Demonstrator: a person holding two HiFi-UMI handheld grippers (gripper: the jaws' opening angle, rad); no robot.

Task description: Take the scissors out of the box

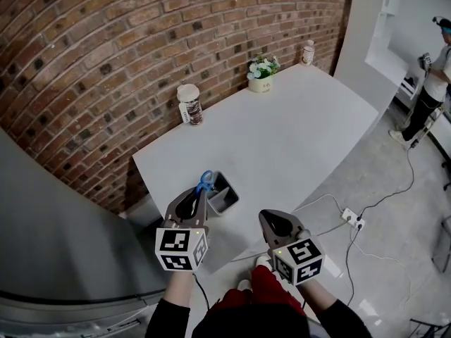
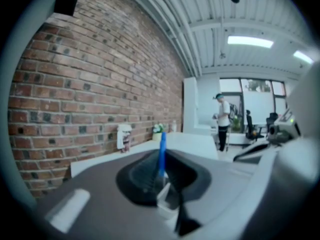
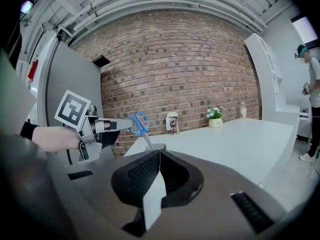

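Right gripper view: scissors [image 3: 140, 124] are gripped by the blue handle in the left hand-held gripper [image 3: 124, 125], blade tips inside the box [image 3: 156, 147]. Right hand-held gripper [image 3: 159, 154] is held shut, empty. Extraction underway; a straight lift is needed until the tips clear.

Ahead of your jaws you see a red brick wall [image 1: 106, 41]. A white table [image 1: 296, 139] stands by it on a grey floor [image 1: 416, 217].
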